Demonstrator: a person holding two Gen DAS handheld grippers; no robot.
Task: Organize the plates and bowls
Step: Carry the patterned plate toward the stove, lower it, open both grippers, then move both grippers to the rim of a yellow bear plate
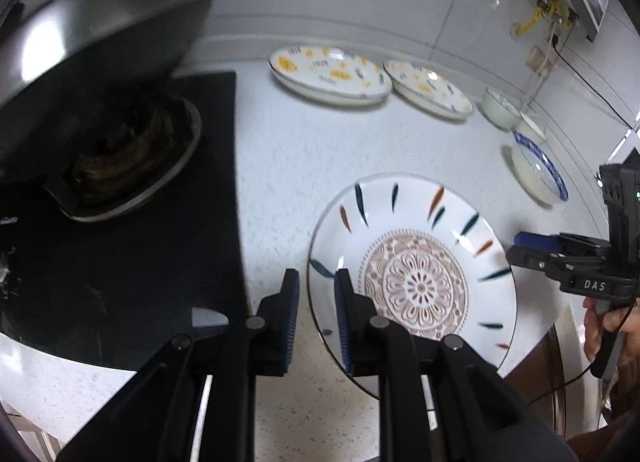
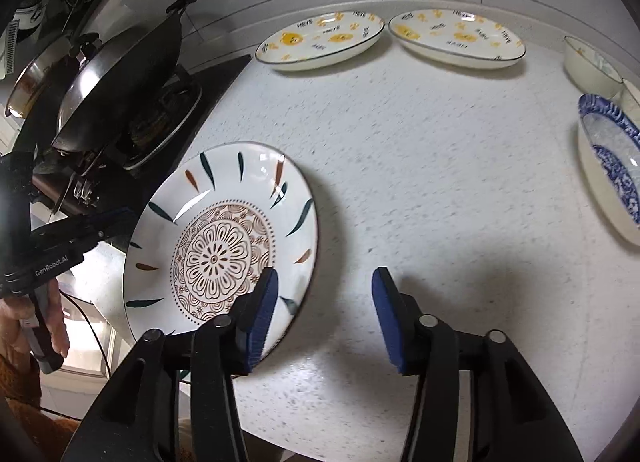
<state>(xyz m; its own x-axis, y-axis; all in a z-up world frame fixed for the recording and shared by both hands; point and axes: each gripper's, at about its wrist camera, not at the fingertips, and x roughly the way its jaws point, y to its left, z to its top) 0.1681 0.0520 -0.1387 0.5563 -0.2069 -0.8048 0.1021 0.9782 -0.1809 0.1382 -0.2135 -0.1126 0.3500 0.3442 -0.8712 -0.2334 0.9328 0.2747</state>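
Patterned plate: round white ceramic plate with a brown floral medallion and teal and orange dashes [image 1: 416,262], at the counter's front edge beside the hob, its near rim jutting past that edge
Left tool: black two-finger tool with blue ribbed pads [image 1: 317,302], jaws narrow, closed on the plate's left rim, one pad outside and one inside
Right tool: matching black tool [image 2: 324,302], jaws apart; the left pad overlaps the plate's right rim, the right pad stands over bare counter, neither pressing the plate
Counter: white speckled stone counter [image 2: 420,165]
Bear plates: two oval white plates with yellow bear prints [image 2: 320,41] [image 2: 456,39], side by side along the back edge by the wall
Blue bowl: white bowl with a blue floral rim [image 2: 608,165], towards the right end
White bowl: small plain white bowl [image 2: 588,65], just behind the blue bowl
Hob: black glass hob [image 1: 120,262] at the left end, carrying a dark steel wok [image 1: 92,41]
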